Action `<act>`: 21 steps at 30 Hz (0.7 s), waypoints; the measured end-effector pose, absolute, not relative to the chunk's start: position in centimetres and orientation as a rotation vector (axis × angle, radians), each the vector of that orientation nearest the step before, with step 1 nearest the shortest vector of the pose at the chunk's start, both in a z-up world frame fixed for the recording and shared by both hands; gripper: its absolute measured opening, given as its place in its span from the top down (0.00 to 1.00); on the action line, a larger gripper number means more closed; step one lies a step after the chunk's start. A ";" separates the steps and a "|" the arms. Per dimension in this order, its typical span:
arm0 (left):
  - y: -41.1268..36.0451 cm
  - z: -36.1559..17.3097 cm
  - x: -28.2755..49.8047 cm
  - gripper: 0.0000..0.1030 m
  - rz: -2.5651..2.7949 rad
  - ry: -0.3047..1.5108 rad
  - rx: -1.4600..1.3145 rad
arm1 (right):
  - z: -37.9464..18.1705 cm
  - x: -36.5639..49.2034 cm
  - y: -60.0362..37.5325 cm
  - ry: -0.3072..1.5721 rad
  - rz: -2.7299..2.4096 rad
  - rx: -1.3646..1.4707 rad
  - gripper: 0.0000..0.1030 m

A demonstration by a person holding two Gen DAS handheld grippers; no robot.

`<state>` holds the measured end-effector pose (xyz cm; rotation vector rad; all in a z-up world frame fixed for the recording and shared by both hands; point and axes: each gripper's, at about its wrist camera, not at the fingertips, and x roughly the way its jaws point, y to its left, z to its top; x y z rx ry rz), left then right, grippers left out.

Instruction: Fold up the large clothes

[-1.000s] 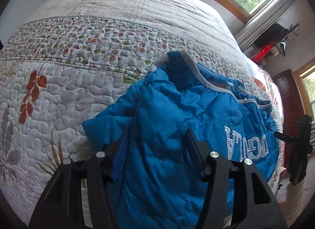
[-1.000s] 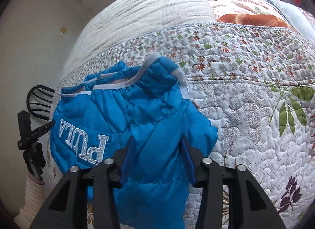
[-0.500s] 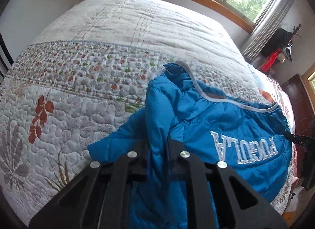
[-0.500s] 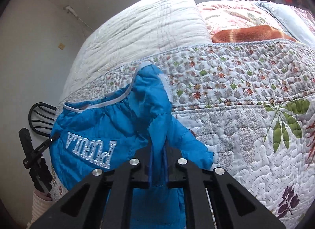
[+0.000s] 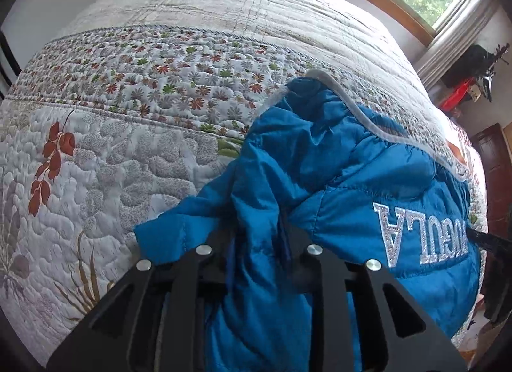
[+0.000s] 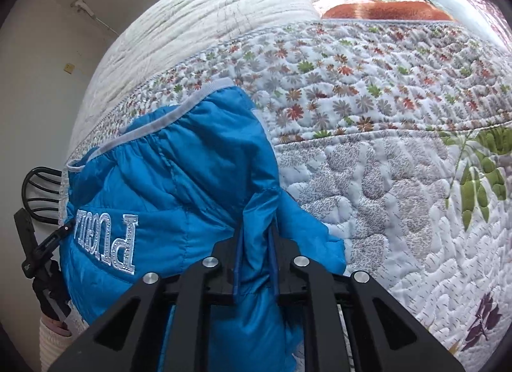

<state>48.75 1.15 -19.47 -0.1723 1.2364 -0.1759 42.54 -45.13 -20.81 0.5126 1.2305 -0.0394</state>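
Both black hand-held grippers, left gripper (image 5: 256,237) and right gripper (image 6: 256,244), jaws easing apart, pinch ridges of the puffy blue quilted jacket (image 5: 336,186), bunched ahead on the floral quilted bedspread (image 5: 128,154), apparently lifting it to fold.

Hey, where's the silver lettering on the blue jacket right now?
The silver lettering sits on the blue jacket, right of the left gripper in its view and left of the right gripper in its view, near the quilt's edge.
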 end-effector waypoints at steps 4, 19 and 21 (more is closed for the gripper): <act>3.5 -15.5 47.5 0.70 -0.146 1.162 -0.258 | -16.5 39.5 -44.9 1.156 -0.103 0.389 0.66; -10.6 -14.0 35.7 0.72 -0.377 1.089 -0.006 | -15.6 36.6 -29.9 1.155 0.167 0.215 0.81; -10.8 -16.0 35.8 0.72 -0.357 1.123 0.012 | -17.2 36.6 -29.5 1.181 0.148 0.208 0.81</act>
